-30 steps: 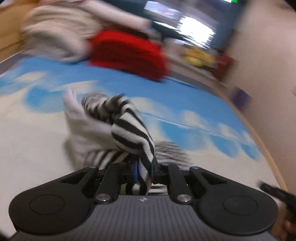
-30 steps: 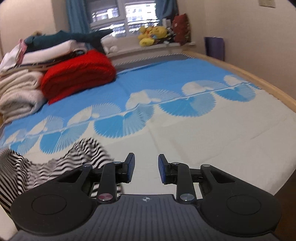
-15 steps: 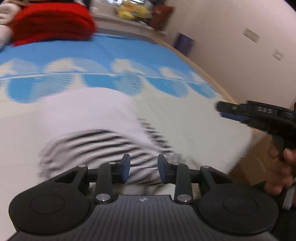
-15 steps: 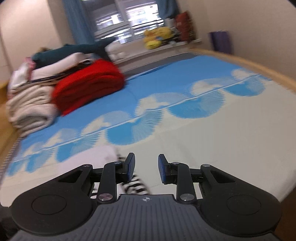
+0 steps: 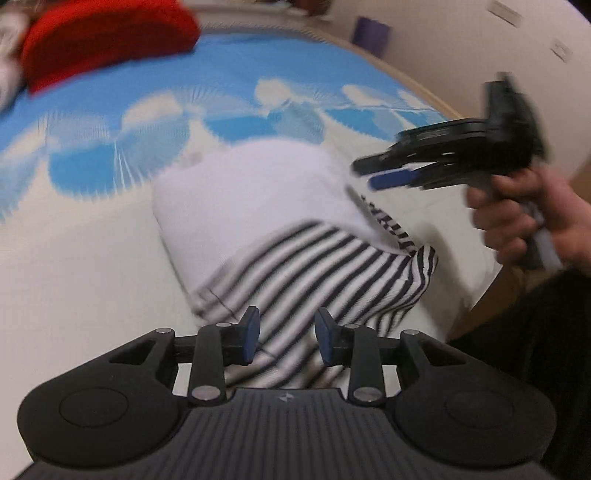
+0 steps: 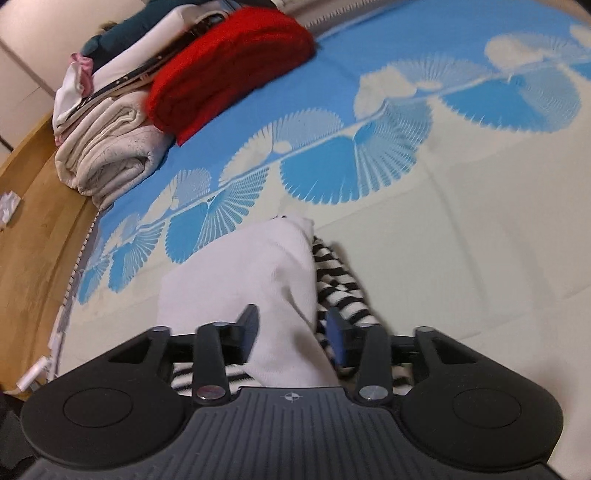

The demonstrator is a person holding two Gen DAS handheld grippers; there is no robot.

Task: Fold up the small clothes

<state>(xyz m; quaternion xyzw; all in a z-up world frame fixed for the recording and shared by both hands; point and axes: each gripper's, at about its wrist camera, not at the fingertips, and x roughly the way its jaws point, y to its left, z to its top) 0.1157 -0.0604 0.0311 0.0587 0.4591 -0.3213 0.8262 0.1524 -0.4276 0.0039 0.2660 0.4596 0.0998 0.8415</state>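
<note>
Striped garment [image 5: 325, 266], black-and-white with a plain white panel [image 5: 255, 199] turned over its upper part, lies on the bed [image 5: 74, 280] near the front edge; the bed carries a cover printed with blue fan shapes on a cream ground. At far left in the right wrist view, a stack of folded cream and white textiles [image 6: 110, 155] sits at the bed's far corner beside a wooden floor [image 6: 33, 229]; a folded red knit [image 6: 229, 62] rests just beside the stack, partly leaning on it.

Left gripper [image 5: 286, 338] hangs over the striped lower portion of the garment; its jaws stand moderately apart with striped fabric visible in the gap; the blue pads do not press on the cloth.

Right gripper [image 6: 291, 338] sits over the white panel; its jaws are opening, and a raised ridge of white fabric lies between them without being pinched; striped cloth shows to the right of the ridge. In the left wrist view the right gripper [image 5: 373, 173] appears blurred at the right, above the garment's right edge, held by a hand [image 5: 524, 218]; a purple container [image 5: 369, 35] stands against the far wall.
</note>
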